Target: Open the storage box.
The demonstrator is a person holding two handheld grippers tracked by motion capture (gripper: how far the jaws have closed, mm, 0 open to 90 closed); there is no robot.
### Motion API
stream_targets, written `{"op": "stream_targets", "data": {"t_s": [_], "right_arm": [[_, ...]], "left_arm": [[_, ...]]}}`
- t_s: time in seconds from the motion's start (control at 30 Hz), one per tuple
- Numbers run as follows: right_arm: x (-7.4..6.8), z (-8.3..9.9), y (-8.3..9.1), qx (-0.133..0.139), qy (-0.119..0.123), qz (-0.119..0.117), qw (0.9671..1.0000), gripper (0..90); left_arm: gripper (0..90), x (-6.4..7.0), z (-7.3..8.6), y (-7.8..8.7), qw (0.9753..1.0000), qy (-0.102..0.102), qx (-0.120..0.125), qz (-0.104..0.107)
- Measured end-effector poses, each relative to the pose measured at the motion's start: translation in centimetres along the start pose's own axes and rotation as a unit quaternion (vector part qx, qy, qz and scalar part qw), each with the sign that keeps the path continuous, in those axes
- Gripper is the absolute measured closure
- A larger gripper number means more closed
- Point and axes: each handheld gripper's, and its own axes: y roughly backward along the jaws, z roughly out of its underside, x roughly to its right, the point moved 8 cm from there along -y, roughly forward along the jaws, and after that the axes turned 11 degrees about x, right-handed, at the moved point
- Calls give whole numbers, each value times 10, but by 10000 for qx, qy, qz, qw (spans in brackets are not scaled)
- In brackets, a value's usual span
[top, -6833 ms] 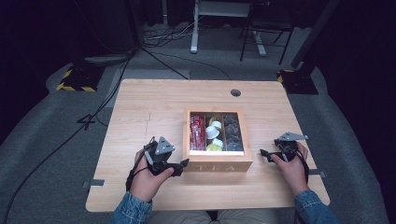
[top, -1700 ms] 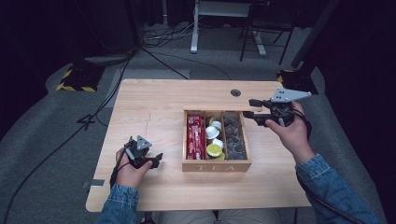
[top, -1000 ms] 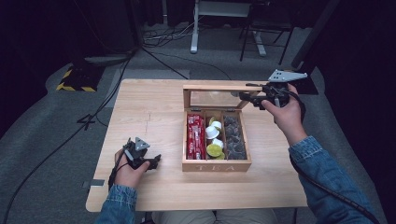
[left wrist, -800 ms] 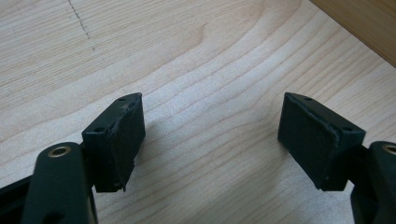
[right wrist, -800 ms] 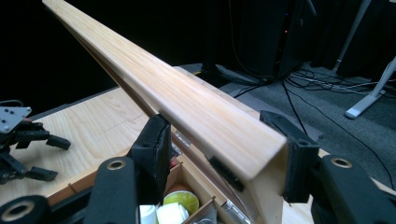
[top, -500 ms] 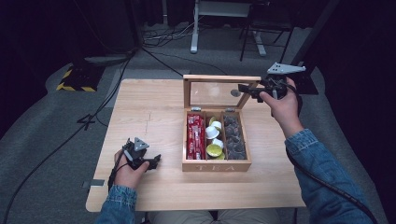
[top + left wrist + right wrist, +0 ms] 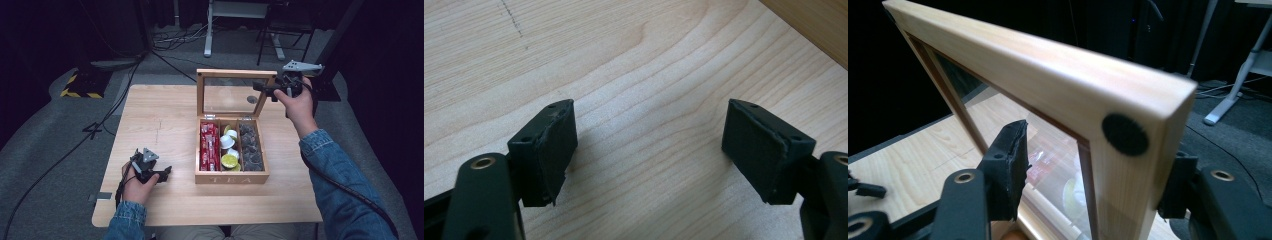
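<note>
A wooden tea box point(image 7: 231, 172) sits mid-table point(image 7: 160, 115), its glass lid point(image 7: 234, 94) raised upright at the far side. The lid's right frame edge is straddled by the right gripper point(image 7: 272, 88), jaws narrowly apart. The left gripper point(image 7: 161, 175) is rested wide open, well left of the box.

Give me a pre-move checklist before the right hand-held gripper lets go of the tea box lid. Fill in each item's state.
1. Lid raised upright above the tea box: ok.
2. Right hand-held gripper at the lid's right corner, jaws astride the frame: ok.
3. Both pads pressing the frame: cannot tell; the near jaw stands off the glass.
4. Lid will stay open once released: cannot tell; its hinge stop is hidden.
5. Left hand-held gripper open, holding nothing, over bare table: ok.
6. Compartments reachable, red packets uncovered: ok.
</note>
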Motion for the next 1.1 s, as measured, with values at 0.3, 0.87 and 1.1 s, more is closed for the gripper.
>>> {"op": "stream_targets", "data": {"t_s": [0.3, 0.87, 1.1], "right_arm": [[13, 4, -12, -55, -51, 175, 9998, 420], [33, 26, -32, -242, -287, 454, 9983, 415], [38, 33, -38, -187, -361, 528, 9978, 391]], "left_arm": [[225, 0, 0, 1, 10000, -20, -17, -5], [207, -1, -2, -2, 10000, -11, -12, -1], [205, -1, -2, -3, 10000, -10, -9, -1]]}}
